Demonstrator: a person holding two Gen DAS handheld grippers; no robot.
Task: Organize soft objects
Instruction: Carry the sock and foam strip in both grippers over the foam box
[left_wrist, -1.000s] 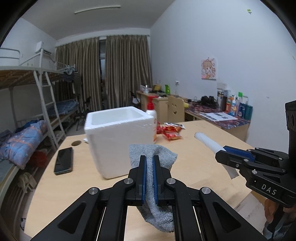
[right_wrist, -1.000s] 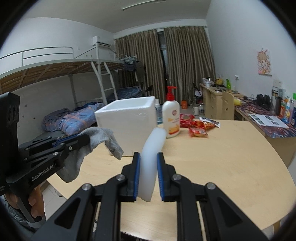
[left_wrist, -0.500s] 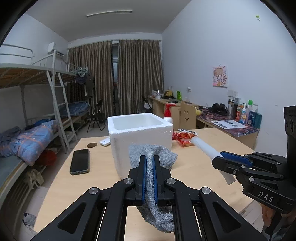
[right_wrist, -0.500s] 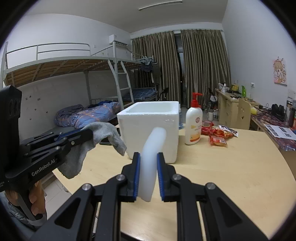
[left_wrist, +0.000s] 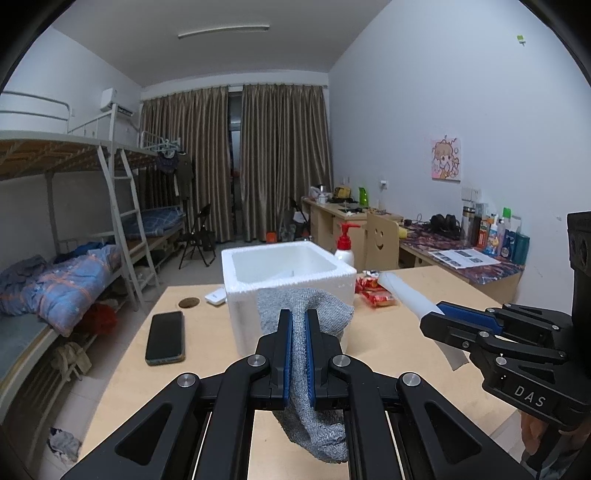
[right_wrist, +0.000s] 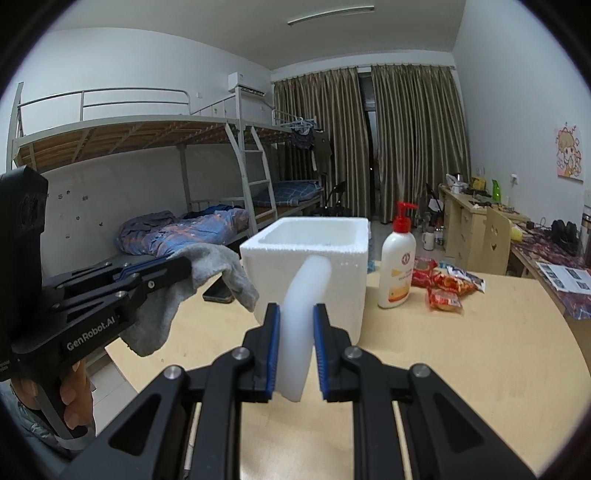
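Note:
My left gripper (left_wrist: 298, 321) is shut on a grey knitted cloth (left_wrist: 317, 413) that hangs down from the jaws, held above the table in front of the open white foam box (left_wrist: 284, 275). It shows in the right wrist view too (right_wrist: 162, 266), with the cloth (right_wrist: 218, 269) left of the box (right_wrist: 314, 266). My right gripper (right_wrist: 295, 317) is shut on a curved white foam strip (right_wrist: 301, 314), also above the table before the box. In the left wrist view that gripper (left_wrist: 461, 325) holds the strip (left_wrist: 406, 295) at the right.
On the wooden table (right_wrist: 461, 350) stand a white pump bottle with a red top (right_wrist: 397, 269) and red snack packets (right_wrist: 447, 284) right of the box. A black phone (left_wrist: 165, 338) and a small white object (left_wrist: 216, 296) lie left of it. Bunk beds and desks line the room.
Both grippers have risen and drawn back a little with their loads. The box's open top now shows more fully. Grips are unchanged.

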